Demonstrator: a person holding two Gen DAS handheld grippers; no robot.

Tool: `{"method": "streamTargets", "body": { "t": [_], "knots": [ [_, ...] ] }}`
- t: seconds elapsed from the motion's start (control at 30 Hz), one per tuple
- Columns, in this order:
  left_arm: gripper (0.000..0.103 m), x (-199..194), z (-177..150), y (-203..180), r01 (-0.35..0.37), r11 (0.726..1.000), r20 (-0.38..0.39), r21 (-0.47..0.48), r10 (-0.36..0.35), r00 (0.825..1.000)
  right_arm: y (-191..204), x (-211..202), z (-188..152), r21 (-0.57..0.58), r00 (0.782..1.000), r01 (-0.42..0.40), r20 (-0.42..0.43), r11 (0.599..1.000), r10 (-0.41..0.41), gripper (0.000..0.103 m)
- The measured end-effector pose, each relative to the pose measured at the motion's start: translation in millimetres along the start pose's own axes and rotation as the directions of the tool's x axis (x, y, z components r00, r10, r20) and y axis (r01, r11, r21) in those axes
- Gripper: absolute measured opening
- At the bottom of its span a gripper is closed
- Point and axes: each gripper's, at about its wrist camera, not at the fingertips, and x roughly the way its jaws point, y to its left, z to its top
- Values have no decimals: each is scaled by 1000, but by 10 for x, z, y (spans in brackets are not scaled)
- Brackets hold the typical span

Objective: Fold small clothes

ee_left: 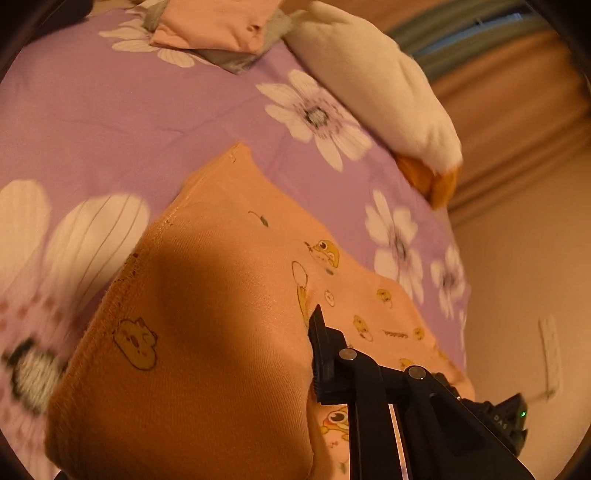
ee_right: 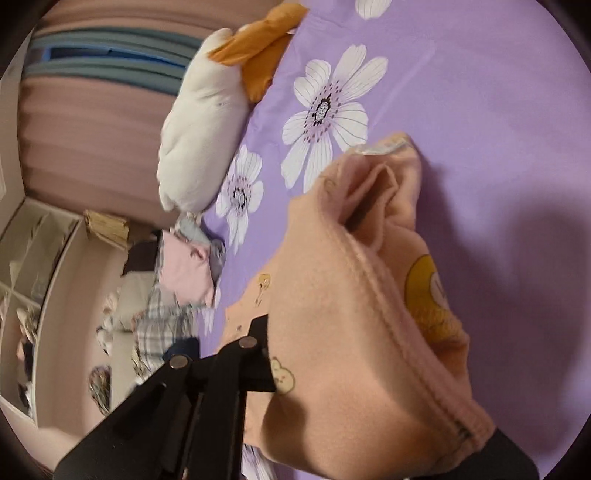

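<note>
The small peach-orange knit garment printed with yellow cartoon ducks (ee_left: 207, 302) lies on the lilac bedsheet with large white flowers (ee_left: 110, 110), part of it raised into a thick fold that fills the lower left of the left wrist view. The left gripper (ee_left: 314, 369) shows one black finger (ee_left: 325, 362) pressed against the right side of that raised fold; the other finger is hidden behind the cloth, so the jaws appear clamped on the garment with the fabric between them.

In the right wrist view the same garment (ee_right: 332, 332) bulges up between the fingers of the right gripper (ee_right: 369, 406): one black finger (ee_right: 255, 365) rests on its left side, the other is only a dark shape at the lower right (mostly covered by the hem), and the jaws seem closed on the bunched cloth.

A white plush toy with an orange end (ee_right: 199, 122) lies along the bed's edge, well apart from the garment. A folded pink cloth over grey fabric (ee_left: 210, 26) sits at the far end of the sheet.
</note>
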Motion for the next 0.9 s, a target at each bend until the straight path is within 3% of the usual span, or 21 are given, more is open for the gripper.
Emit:
{"method": "streamTargets", "body": {
  "t": [0.07, 0.17, 0.23, 0.27, 0.33, 0.4, 0.43, 0.53, 0.6, 0.63, 0.67, 0.7, 0.73, 0.77, 0.9],
  "knots": [
    [16, -107, -216, 180, 24, 996, -55, -91, -29, 998, -82, -165, -223, -16, 995, 93, -33, 996, -93, 14],
    [16, -109, -453, 498, 6, 982, -144, -188, -33, 989, -484, -440, -523, 81, 984, 176, -48, 981, -173, 16],
    [21, -175, -597, 690, 76, 979, -98, -190, -96, 991, -663, -595, -590, 108, 981, 195, -40, 975, -192, 13],
    [20, -254, -658, 795, 75, 976, -74, -206, -92, 993, -746, -720, -607, 118, 984, 176, -29, 977, -173, 12],
    [20, -379, -661, 873, 63, 969, -66, -238, -81, 995, -783, -925, -613, 102, 967, 250, 12, 963, -253, 12],
    [20, -529, -618, 929, 15, 971, -46, -240, -27, 999, -762, -1098, -566, 87, 950, 303, 53, 949, -308, 13],
    [20, -628, -589, 953, -35, 975, -8, -220, 34, 999, -734, -1154, -522, 74, 945, 317, 67, 946, -322, 14],
    [20, -779, -512, 965, -148, 974, 89, -170, 165, 982, -542, -1215, -392, -3, 921, 375, 115, 927, -373, 16],
    [20, -782, -470, 988, -180, 970, 106, -162, 199, 974, -387, -1199, -243, -48, 911, 392, 159, 919, -380, 16],
    [20, -760, -455, 1004, -179, 970, 103, -163, 198, 975, -325, -1156, -150, -70, 918, 374, 172, 925, -358, 17],
    [20, -719, -431, 1025, -174, 971, 96, -165, 192, 977, -206, -1040, -6, -109, 938, 323, 168, 940, -303, 18],
    [20, -675, -410, 1036, -169, 971, 94, -170, 187, 978, -148, -935, 95, -137, 956, 275, 147, 952, -255, 25],
    [20, -651, -391, 1072, -155, 971, 96, -184, 175, 980, -118, -834, 199, -156, 969, 232, 120, 960, -215, 41],
    [20, -648, -384, 1103, -141, 970, 96, -200, 163, 982, -91, -668, 344, -160, 977, 206, 85, 965, -194, 46],
    [20, -644, -365, 1093, -125, 978, 83, -166, 140, 987, -154, -225, 650, -160, 979, 203, 25, 966, -202, 40]
  ]
}}
